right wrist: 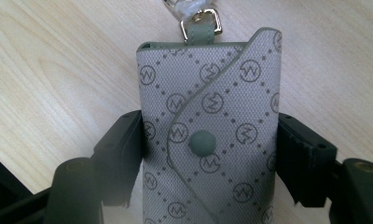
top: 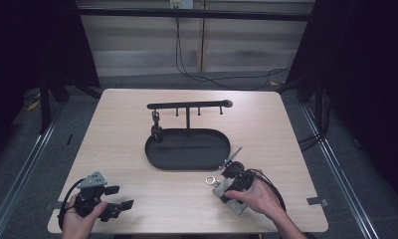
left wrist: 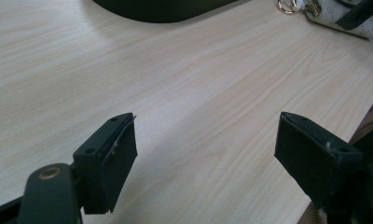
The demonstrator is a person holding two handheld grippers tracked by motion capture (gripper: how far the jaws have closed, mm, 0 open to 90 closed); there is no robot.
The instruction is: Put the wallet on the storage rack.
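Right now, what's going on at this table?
A person works with a tool in each hand at a wooden table. The right tool is clamped across a grey patterned key pouch with a snap flap and a metal ring, lying near the black oval tray of a hook stand. One dark item hangs from the stand. The left tool rests open above bare wood, holding nothing.

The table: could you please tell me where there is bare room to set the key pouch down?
Free: the wood between the left claw and the key pouch, and the strips of table left and right of the black tray. Crowded: the near right corner, with the right claw on the pouch beside the tray's rim.
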